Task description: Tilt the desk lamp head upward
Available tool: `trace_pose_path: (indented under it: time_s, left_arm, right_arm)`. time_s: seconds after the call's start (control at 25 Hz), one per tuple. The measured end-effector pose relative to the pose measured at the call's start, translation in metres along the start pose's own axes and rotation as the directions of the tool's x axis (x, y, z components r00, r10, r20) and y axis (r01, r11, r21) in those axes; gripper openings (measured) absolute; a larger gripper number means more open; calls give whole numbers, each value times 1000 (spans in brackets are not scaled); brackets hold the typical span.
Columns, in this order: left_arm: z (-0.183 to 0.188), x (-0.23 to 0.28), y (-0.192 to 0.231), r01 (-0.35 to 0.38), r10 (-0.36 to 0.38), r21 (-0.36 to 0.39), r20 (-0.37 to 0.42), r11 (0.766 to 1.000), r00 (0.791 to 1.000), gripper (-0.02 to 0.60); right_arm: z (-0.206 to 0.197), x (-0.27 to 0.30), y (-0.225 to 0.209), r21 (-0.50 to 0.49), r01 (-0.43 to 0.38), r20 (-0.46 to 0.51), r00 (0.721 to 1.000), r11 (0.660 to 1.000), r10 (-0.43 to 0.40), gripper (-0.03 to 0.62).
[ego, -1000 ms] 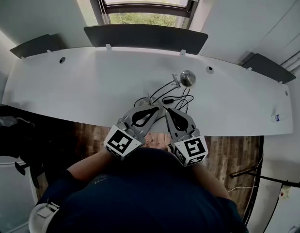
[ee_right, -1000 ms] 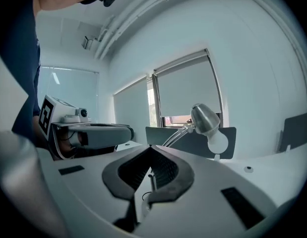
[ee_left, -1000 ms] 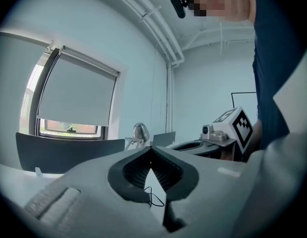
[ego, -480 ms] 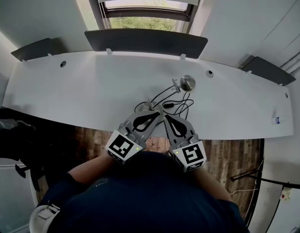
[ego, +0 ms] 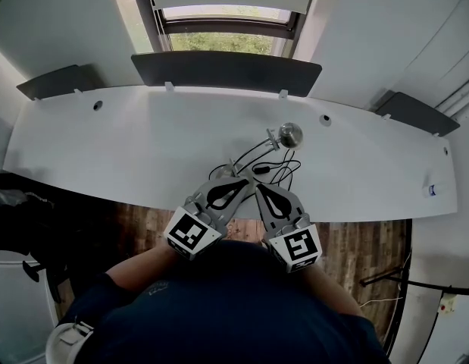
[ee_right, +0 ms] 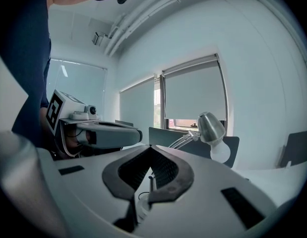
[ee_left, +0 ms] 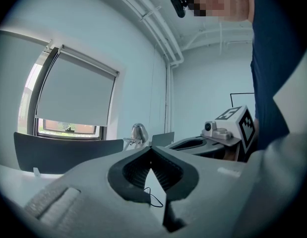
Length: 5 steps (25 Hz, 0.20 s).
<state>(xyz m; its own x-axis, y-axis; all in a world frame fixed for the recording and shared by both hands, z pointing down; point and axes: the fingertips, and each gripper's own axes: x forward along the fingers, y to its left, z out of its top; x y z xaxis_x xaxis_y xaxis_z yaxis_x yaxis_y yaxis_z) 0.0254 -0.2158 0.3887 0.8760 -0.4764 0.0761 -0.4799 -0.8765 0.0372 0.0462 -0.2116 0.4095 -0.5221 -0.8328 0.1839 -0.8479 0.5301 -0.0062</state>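
Note:
A small metal desk lamp stands on the white desk (ego: 128,142). Its silver head (ego: 290,134) sits at the end of thin arms, and black cable (ego: 278,165) loops beside its base. In the right gripper view the lamp head (ee_right: 211,128) points down to the right with a white bulb showing. In the left gripper view the lamp head (ee_left: 139,132) shows just beyond the jaw tips. My left gripper (ego: 246,182) and right gripper (ego: 257,183) hover side by side near the desk's front edge, short of the lamp. Both are shut with nothing between the jaws.
Dark panels (ego: 226,70) stand along the desk's far edge under a window with a lowered blind. A small white item (ego: 431,190) lies at the desk's right end. Wooden floor (ego: 363,241) shows below the front edge. The person's dark sleeves fill the bottom of the head view.
Both grippers have shifted slightly nearer to each other and toward the lamp base. The head view has drifted a little, so the lamp sits lower in the frame.

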Motion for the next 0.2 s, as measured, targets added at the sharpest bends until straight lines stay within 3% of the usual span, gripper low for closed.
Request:
trace_pose_path:
  time_s: [0.2]
  left_arm:
    - [2,-1,0,3,-3,-1,-1,1000,1000,6]
  right_arm:
    - [0,-1,1,-8,-1,1,1000,1000,1,9]
